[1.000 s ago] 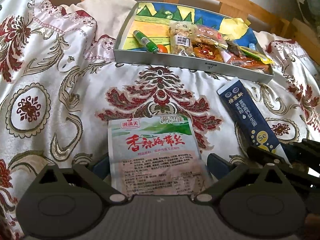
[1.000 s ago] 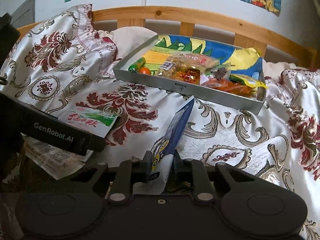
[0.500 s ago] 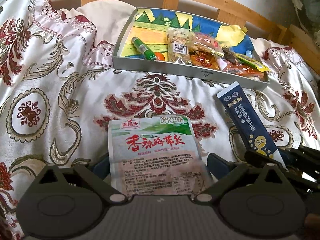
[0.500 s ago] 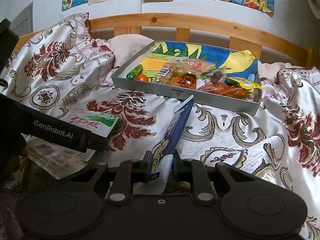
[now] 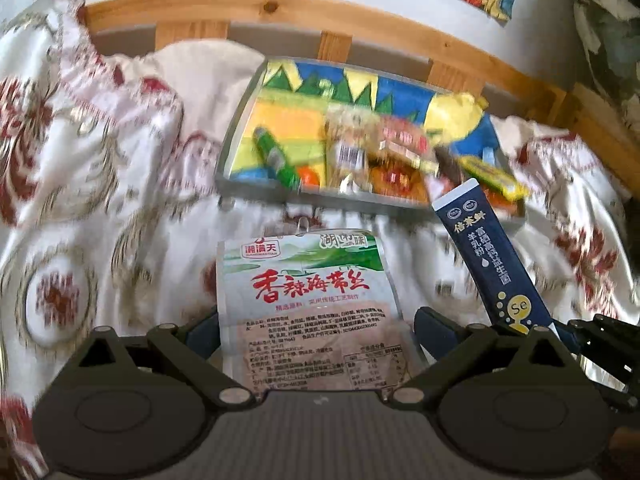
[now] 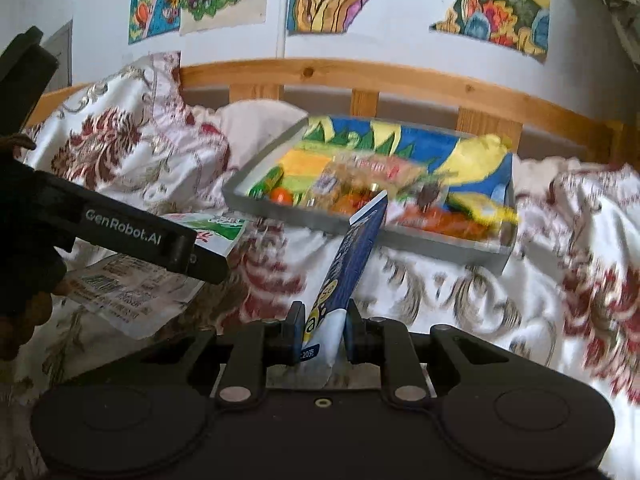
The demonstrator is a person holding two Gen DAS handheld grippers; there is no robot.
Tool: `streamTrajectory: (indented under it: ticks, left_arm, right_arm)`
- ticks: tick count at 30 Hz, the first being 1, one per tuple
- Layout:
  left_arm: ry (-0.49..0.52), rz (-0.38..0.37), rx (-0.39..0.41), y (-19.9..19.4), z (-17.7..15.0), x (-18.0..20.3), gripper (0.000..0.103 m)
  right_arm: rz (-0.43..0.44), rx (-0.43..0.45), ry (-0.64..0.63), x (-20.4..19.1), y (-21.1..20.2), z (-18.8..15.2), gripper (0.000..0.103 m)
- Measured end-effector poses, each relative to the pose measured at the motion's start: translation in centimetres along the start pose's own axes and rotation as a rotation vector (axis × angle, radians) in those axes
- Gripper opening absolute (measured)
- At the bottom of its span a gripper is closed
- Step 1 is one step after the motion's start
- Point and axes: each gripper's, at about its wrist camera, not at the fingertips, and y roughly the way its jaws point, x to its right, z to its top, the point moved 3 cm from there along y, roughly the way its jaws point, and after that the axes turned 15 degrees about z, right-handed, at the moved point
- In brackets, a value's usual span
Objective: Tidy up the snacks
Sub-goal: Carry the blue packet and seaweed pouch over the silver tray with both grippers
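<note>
Dark-blue foil fills the narrow gap of the right gripper [image 6: 321, 330], whose jaws are clamped on the lower end of a slim navy sachet [image 6: 352, 264] that slants up toward the tray. Beside it, the left gripper [image 5: 316, 326] has its jaws spread wide on either side of a flat seaweed snack packet [image 5: 308, 292], printed with red characters on a green-and-white label; the pads flank the packet's edges, and both pouches are lifted clear of the bed. Beyond them a grey tray [image 6: 360, 230], lined with a bright painted sheet, sits on the patterned satin bedspread [image 5: 100, 184] and already holds a blurred heap of wrapped snacks, among them a green tube [image 5: 276, 160] and a small orange piece [image 5: 308, 174]. Behind the tray runs a wooden headboard rail [image 6: 400, 80], and colourful paintings [image 6: 496, 4] hang on the white wall above it.
</note>
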Motion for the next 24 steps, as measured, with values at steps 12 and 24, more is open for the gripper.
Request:
streamTrajectory:
  ticks: [12, 24]
  left_arm:
    - [0.025, -0.013, 0.141, 4.4, 12.0, 2.7, 0.100]
    - [0.022, 0.081, 0.093, 12.8, 16.3, 4.4, 0.100]
  right_arm:
    - [-0.051, 0.071, -0.034, 6.4, 2.7, 6.7, 0.021]
    - [-0.091, 0.006, 0.056, 12.9, 10.0, 11.3, 0.021]
